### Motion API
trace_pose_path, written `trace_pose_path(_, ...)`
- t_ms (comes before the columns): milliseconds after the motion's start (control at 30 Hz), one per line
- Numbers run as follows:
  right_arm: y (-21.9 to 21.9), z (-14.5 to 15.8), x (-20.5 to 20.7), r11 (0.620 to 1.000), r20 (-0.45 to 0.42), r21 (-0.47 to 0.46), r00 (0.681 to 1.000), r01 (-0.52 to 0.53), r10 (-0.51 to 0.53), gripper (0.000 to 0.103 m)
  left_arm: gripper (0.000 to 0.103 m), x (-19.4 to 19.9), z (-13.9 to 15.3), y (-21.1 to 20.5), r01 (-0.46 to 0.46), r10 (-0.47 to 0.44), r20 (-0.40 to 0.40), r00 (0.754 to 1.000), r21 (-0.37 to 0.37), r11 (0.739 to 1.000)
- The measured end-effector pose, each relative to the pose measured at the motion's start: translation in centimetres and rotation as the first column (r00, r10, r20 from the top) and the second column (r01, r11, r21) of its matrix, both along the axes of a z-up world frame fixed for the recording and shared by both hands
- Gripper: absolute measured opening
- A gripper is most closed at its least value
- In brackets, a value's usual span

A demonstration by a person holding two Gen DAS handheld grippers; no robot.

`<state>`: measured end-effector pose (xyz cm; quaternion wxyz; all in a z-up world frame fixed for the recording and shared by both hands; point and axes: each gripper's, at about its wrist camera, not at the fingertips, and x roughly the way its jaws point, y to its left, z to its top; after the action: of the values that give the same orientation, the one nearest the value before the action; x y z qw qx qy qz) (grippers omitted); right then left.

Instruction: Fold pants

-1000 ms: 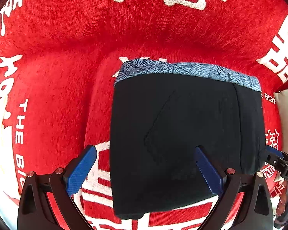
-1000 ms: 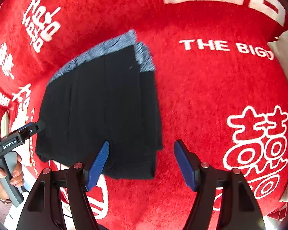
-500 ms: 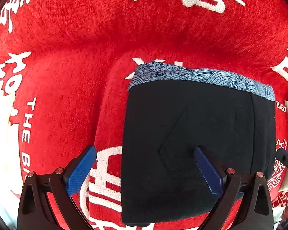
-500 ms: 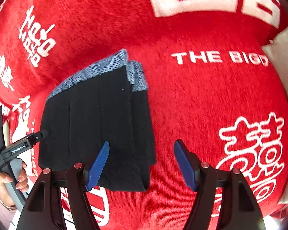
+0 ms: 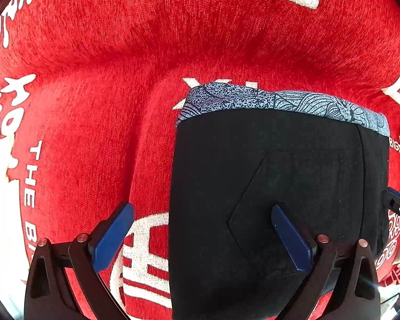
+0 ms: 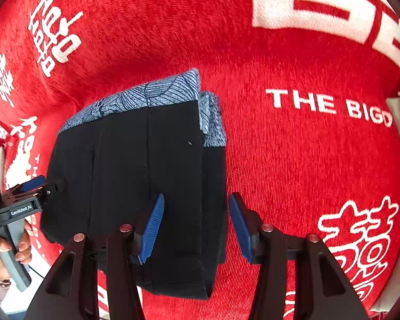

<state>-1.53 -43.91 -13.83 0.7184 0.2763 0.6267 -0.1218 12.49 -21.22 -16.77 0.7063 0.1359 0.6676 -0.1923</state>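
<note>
From the left wrist we're looking straight down on the pants (image 5: 274,200), a compact black folded stack with a blue patterned waistband (image 5: 280,101), lying on the red blanket (image 5: 93,106). Our left gripper (image 5: 202,237) hangs wide apart over the stack's left edge, holding nothing. It looks soft, light and floppy to us, so we'd pinch a layered edge. The near hem is cut off below.

Over to the right wrist: our right gripper (image 6: 194,226) has just been closing, its jaws half-wide astride the stack's right edge, pads not pressing yet. A hand (image 6: 10,248) shows at far left.
</note>
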Motion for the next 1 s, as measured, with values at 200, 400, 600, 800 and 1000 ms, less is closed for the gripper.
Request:
trace_pose_path(200,-1.3,0.4,-1.6,0.998,0.003,0.058,0.999,0.032,-0.032,0.063,0.103,0.5,0.5,0.5,-0.002,0.0,-0.038,0.999,-0.043,0.999)
trace_pose_path(400,-3.2,0.3,-3.7,0.981,0.077,0.181,0.993,0.076,-0.091,0.063,0.103,2.3,0.1,2.9,-0.11,0.072,-0.184,0.98,-0.206,0.972)
trace_pose_path(600,-5.7,-1.5,-4.1,0.943,0.134,0.318,0.98,0.095,-0.144,0.063,0.103,3.7,-2.5,3.6,-0.112,-0.004,-0.344,0.939,-0.316,0.942)
trace_pose_path(800,-6.1,-4.9,-4.4,0.852,0.138,0.52,0.977,0.067,-0.161,0.063,0.103,3.6,-3.6,2.8,-0.074,-0.094,-0.393,0.915,-0.391,0.917)
trace_pose_path(1000,-6.1,-5.6,-3.9,0.821,0.192,0.57,0.976,-0.029,-0.099,0.066,0.103,3.3,-4.3,0.4,0.047,-0.203,-0.361,0.91,-0.398,0.916)
